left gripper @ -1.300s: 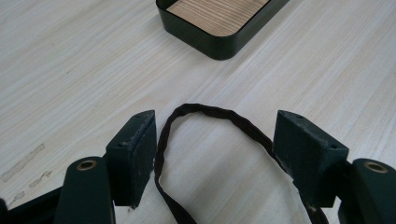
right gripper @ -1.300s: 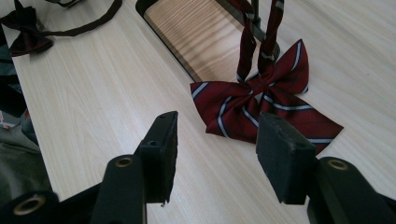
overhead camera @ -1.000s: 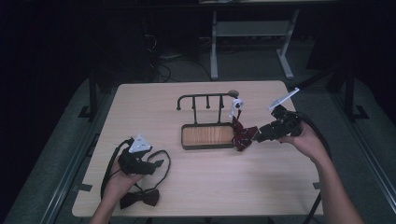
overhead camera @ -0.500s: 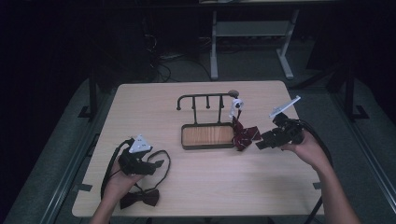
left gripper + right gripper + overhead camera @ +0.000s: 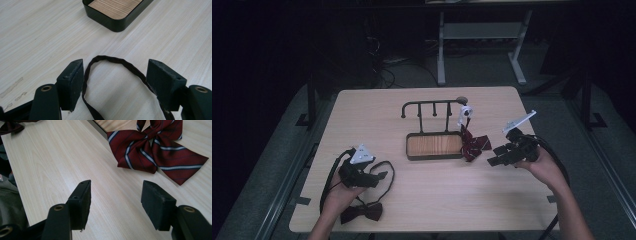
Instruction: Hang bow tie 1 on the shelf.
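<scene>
Hovering wide open and empty beside the striped bow tie (image 5: 160, 150), the right tool (image 5: 498, 156) seems poised to grab it, while the left tool (image 5: 117, 82) gapes around a strap (image 5: 112, 61).

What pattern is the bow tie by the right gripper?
Dark red bow tie with white and navy diagonal stripes; clearest in the right gripper view.

- Tray (image 5: 434, 146) sits mid-table (image 5: 422, 200), with the rack (image 5: 430, 106) just behind it.
- Striped tie (image 5: 473, 144) lies touching the tray's right end.
- Your right gripper (image 5: 496, 156) is just right of that tie.
- Your left gripper (image 5: 377, 177) is near the front left, a strap loop (image 5: 113, 61) between its jaws.
- Bow tie (image 5: 361, 212) lies at the front edge, before the left gripper.
</scene>
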Motion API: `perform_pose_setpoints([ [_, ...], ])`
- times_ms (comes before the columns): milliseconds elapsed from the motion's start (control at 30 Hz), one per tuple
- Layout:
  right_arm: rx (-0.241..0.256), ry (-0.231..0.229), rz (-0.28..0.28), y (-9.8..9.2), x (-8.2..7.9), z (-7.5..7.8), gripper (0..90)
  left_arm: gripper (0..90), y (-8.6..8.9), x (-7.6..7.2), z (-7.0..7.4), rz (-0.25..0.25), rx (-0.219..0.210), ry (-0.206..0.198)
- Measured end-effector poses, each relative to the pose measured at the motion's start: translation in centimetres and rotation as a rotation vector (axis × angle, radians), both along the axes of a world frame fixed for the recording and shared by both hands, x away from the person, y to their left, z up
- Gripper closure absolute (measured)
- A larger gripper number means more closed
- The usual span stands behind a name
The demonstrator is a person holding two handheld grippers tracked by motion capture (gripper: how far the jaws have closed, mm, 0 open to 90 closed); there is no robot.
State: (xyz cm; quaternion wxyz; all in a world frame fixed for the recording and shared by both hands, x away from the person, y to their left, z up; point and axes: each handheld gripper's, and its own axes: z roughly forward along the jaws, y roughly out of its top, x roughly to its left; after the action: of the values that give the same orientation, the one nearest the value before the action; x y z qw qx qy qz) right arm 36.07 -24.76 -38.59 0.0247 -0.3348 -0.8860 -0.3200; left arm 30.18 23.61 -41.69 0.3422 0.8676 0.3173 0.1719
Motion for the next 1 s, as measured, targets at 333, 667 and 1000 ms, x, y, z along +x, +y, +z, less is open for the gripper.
perform_pose_setpoints([
  [333,0.005,0.021,-0.012,-0.5,-0.8,-1.5,39.5,30.9,0.0,0.1,-0.1,-0.001,0.011,0.003],
  [667,0.014,0.010,-0.020,-0.9,-1.8,-2.4,39.4,30.8,0.0,0.1,0.0,-0.005,0.021,0.001],
  [1000,0.031,-0.002,-0.025,-0.8,-3.2,-2.9,38.9,30.8,0.0,0.0,0.0,-0.001,0.015,0.003],
])
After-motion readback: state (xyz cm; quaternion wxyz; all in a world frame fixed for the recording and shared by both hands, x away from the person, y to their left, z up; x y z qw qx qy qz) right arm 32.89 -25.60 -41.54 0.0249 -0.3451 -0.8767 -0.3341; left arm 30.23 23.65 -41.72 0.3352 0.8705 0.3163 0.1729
